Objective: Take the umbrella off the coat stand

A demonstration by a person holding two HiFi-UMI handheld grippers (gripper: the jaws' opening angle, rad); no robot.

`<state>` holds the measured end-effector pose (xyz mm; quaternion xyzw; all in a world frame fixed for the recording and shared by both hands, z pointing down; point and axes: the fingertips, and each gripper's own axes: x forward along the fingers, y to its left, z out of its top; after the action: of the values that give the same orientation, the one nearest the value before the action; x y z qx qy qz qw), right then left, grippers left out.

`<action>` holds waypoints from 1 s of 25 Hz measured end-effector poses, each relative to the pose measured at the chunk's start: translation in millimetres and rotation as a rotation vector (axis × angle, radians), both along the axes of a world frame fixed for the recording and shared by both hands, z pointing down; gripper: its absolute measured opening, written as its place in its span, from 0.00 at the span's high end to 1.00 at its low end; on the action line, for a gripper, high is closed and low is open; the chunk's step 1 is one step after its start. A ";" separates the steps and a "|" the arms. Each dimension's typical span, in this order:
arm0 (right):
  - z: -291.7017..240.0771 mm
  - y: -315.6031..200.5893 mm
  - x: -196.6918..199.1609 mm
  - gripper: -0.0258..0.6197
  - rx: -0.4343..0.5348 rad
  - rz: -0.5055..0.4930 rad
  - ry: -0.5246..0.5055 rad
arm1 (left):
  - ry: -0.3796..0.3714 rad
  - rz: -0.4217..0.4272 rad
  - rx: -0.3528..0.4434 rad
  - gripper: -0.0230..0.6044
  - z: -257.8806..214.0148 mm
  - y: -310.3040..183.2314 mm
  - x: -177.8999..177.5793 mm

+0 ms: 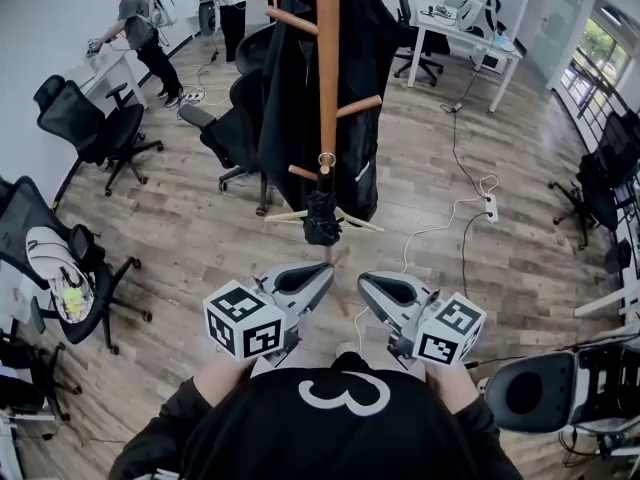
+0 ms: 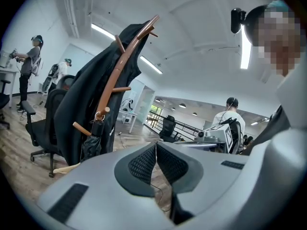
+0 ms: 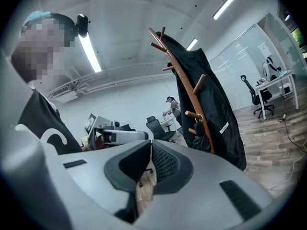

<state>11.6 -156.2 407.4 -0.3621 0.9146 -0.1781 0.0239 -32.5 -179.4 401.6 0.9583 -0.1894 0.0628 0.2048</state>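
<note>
A wooden coat stand (image 1: 327, 68) rises in the middle of the room with a long black coat (image 1: 290, 88) draped over it. A folded black umbrella (image 1: 321, 216) hangs by a metal ring (image 1: 327, 159) from a low peg, in front of the pole. My left gripper (image 1: 328, 267) and right gripper (image 1: 362, 277) are side by side just short of the stand's foot, below the umbrella, both shut and holding nothing. In the left gripper view the umbrella (image 2: 91, 145) is to the left of the jaws; in the right gripper view the umbrella (image 3: 201, 140) is to their right.
Black office chairs (image 1: 235, 133) stand close behind the stand, and others at left (image 1: 60, 268) and lower right (image 1: 540, 388). A power strip (image 1: 490, 206) with white cable lies on the wood floor at right. People (image 1: 135, 23) work at desks at the far left.
</note>
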 end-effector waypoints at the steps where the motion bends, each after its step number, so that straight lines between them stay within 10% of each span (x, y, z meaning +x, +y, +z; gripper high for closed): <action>1: -3.2 -6.1 3.9 0.92 0.003 -0.013 -0.003 | -0.003 -0.015 0.008 0.93 -2.1 -3.9 2.2; 25: -2.0 -109.3 58.9 0.92 0.005 -0.195 -0.018 | -0.153 -0.368 0.145 0.93 11.5 -117.1 21.7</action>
<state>70.5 -265.5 405.4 -0.2698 0.9457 -0.1804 0.0159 -10.9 -296.5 413.0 0.9121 -0.3804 0.0832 0.1281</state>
